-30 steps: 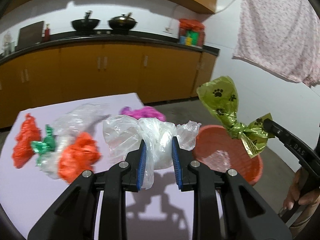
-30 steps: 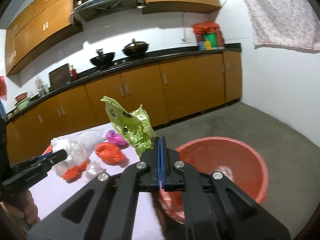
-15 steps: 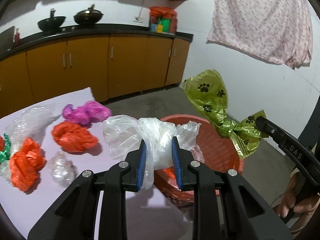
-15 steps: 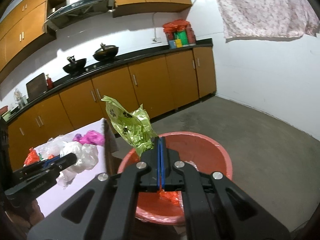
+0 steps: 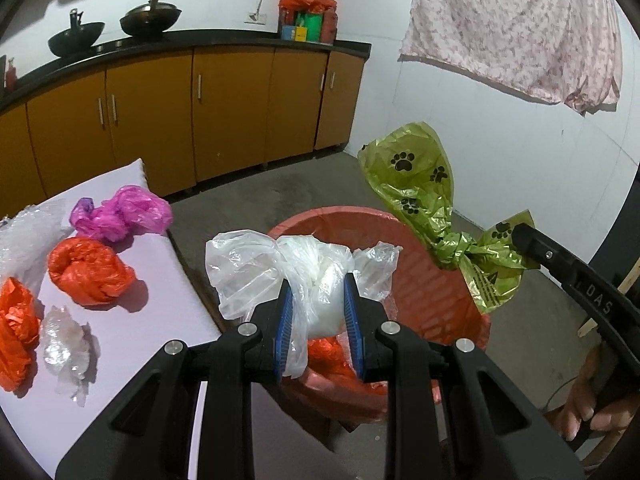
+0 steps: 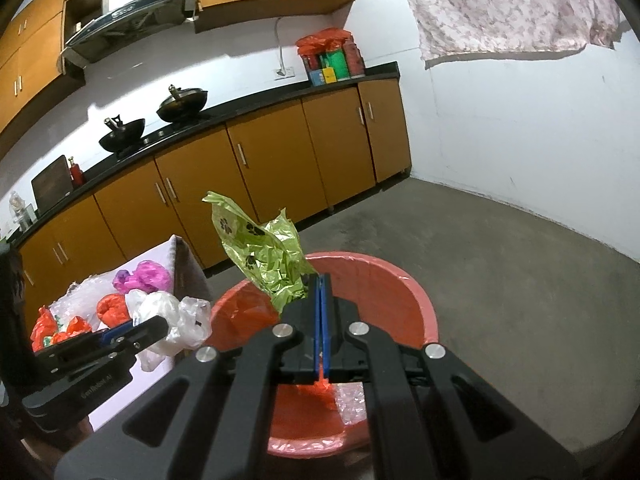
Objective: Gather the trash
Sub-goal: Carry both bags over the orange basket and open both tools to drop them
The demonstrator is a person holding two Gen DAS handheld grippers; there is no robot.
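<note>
left gripper clamped on a knotted clear white bag, blue pads pressing its sides; the bag bulges out past the fingers toward 12 o'clock, loose ends flaring to 10 and 2. it hangs over the near rim of the red basin, which sits on the grey floor just off the table edge. inside the basin: crumpled orange plastic and a bit of clear wrap, seen under the held bag.

right gripper pinched tight on the green paw-print bag, pads closed together on the twisted tail, body of the bag standing up toward 11 o'clock. in the left wrist view the same green bag sits at 2 o'clock, held above the far right rim of the basin, knot just ahead of the right gripper's tip. in the right wrist view the basin lies directly under the fingers.

table, pale lilac top, at 9 o'clock of the left view. on it: pink bag near the far corner, orange bag just this side of it, second orange bag at the left edge, small clear wad beside that, bubble wrap toward the back left. all apart from the basin.

background: yellow-brown cabinets, two black woks on the counter, floral cloth hanging on the white wall at 1 o'clock.
</note>
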